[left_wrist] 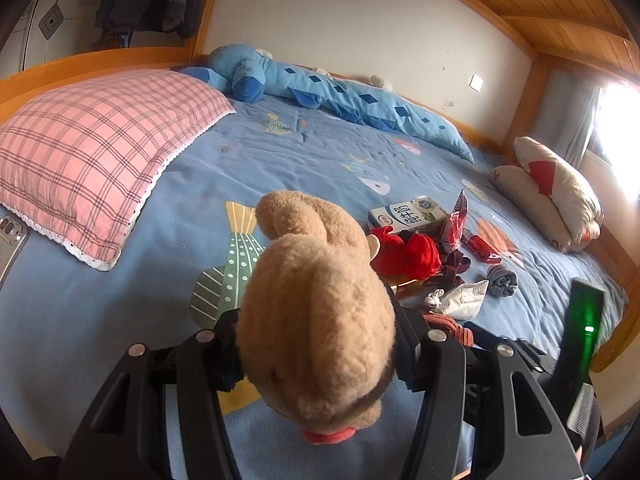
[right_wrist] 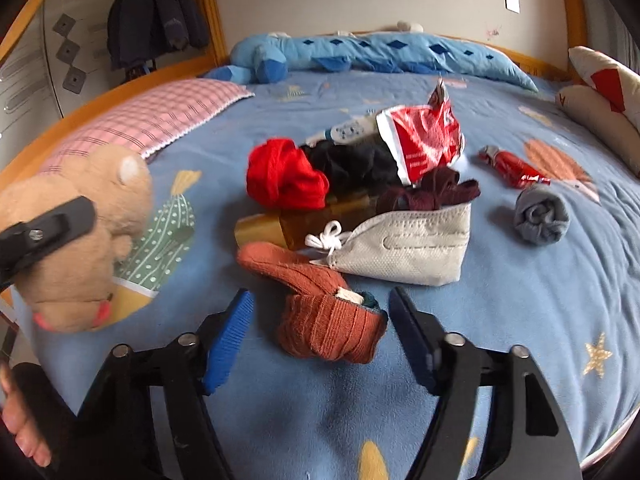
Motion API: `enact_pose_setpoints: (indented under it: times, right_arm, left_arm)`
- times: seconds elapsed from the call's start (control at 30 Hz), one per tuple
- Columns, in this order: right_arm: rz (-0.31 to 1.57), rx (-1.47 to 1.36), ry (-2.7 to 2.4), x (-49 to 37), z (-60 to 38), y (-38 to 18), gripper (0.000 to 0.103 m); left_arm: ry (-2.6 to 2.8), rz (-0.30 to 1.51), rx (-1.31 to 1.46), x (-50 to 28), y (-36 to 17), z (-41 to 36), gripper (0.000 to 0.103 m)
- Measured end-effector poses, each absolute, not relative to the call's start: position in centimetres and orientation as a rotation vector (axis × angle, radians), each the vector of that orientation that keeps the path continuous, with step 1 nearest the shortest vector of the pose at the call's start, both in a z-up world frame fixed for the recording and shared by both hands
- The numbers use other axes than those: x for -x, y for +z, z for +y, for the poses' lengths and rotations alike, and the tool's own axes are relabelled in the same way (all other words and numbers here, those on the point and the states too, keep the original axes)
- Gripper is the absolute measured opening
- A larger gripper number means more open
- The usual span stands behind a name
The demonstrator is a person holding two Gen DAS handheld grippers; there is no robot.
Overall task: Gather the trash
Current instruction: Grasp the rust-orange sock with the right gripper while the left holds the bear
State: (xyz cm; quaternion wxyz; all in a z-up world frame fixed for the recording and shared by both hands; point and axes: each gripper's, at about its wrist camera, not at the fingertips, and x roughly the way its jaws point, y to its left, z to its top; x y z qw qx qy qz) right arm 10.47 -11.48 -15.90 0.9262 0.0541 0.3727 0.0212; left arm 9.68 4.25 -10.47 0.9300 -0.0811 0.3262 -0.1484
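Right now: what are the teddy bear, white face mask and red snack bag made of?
Teddy bear: tan plush, fuzzy matte pile.
White face mask: likely nonwoven fabric, dimpled matte surface, knotted cord ear loop.
Red snack bag: looks like thin plastic film, glossy, crinkled, torn open.
Left gripper is shut on the bear; right gripper is open.

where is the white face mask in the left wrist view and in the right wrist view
Left wrist view: the white face mask lies right of centre, low, just past the teddy bear held in the left gripper.
Right wrist view: the mask lies near the centre, just beyond the orange sock between the open fingers.
Shared landmark: the grey rolled sock, right of the mask in both.
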Motion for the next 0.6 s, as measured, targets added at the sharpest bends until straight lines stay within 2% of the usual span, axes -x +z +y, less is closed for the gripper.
enact_pose_setpoints:
  times: [0.03, 0.13, 0.6]
  right_arm:
    - [0.776, -0.098, 0.029, -10.6, -11.5, -16.2, 0.042]
    - [0.776, -0.121, 0.063, -10.4, -11.9, -16.6, 0.033]
    - [0.665, -0.223, 0.143, -3.7, -15.5, -11.5, 0.032]
  left_arm:
    - [-0.306, 0.666, 0.166, -9.6, -10.4, 4.3, 0.057]
    - [-0.317, 0.664, 0.174, -9.2, -10.2, 4.4, 0.057]
    - [-0.44, 0.638, 0.141, -4.5, -7.9, 2.0, 0.057]
